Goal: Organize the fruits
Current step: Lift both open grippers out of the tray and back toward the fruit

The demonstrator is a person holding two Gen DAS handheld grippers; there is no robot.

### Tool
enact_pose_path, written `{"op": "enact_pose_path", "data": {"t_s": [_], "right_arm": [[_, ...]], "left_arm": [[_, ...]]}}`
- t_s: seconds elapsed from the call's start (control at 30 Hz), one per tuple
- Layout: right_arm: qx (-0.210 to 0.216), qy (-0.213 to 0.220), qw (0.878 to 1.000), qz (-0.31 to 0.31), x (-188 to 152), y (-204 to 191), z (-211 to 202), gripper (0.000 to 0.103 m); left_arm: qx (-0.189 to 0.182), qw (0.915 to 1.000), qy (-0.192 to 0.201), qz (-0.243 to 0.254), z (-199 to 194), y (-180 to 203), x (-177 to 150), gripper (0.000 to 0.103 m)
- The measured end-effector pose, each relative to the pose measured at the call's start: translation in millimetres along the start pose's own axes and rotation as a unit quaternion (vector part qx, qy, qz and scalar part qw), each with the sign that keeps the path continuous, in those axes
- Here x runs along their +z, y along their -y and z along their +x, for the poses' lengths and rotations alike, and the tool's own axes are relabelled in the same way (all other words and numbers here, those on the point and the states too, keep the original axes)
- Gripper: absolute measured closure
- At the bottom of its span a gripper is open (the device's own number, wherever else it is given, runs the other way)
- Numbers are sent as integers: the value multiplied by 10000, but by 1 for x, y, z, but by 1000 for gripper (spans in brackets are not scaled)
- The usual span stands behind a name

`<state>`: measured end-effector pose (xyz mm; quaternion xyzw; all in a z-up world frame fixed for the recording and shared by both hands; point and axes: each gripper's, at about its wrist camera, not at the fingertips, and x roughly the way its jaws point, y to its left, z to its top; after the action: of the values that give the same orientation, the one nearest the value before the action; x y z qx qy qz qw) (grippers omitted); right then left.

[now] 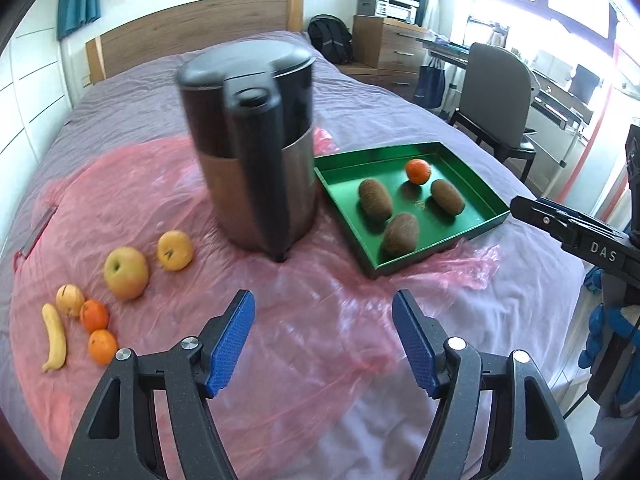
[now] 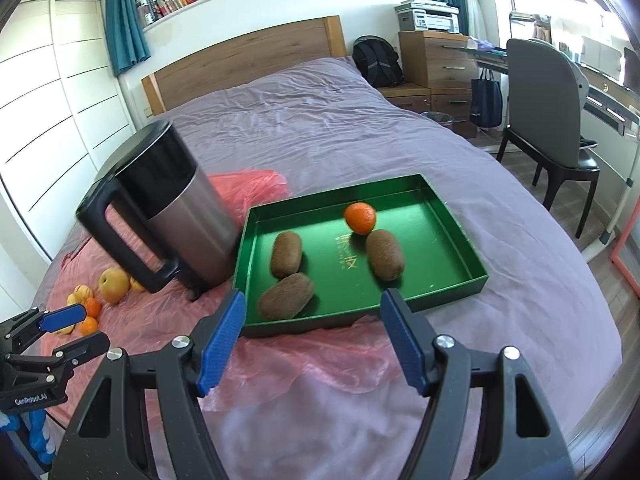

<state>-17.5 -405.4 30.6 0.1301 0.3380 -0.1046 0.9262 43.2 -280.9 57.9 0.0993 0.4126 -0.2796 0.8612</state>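
A green tray (image 1: 460, 176) lies on the bed, holding three brown kiwis (image 1: 375, 200) and one orange (image 1: 418, 171). On the pink plastic sheet (image 1: 160, 184) at the left lie a banana (image 1: 56, 338), two oranges (image 1: 94, 315), a large apple (image 1: 126, 273), a yellow apple (image 1: 175, 250) and a small pale fruit (image 1: 70, 300). My left gripper (image 1: 323, 308) hovers open and empty over the sheet, nearer than the fruit. In front of the tray's (image 2: 432, 232) near edge my right gripper (image 2: 313, 304) is open and empty.
A steel and black kettle (image 1: 256, 152) stands tilted on the sheet between the loose fruit and the tray, close to the tray's left wall. A chair (image 2: 548, 112), a desk and drawers stand beyond the bed's right side. A wooden headboard (image 2: 248, 60) is at the far end.
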Motion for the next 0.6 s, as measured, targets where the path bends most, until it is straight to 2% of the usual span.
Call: {"op": "enact_pose_path", "data": {"t_s": [0.6], "right_arm": [[761,-64,9946,-706,-40,-116,-2,0]], "left_arm": [[646,9953,60,-719,-31,-102,-65,37]]}}
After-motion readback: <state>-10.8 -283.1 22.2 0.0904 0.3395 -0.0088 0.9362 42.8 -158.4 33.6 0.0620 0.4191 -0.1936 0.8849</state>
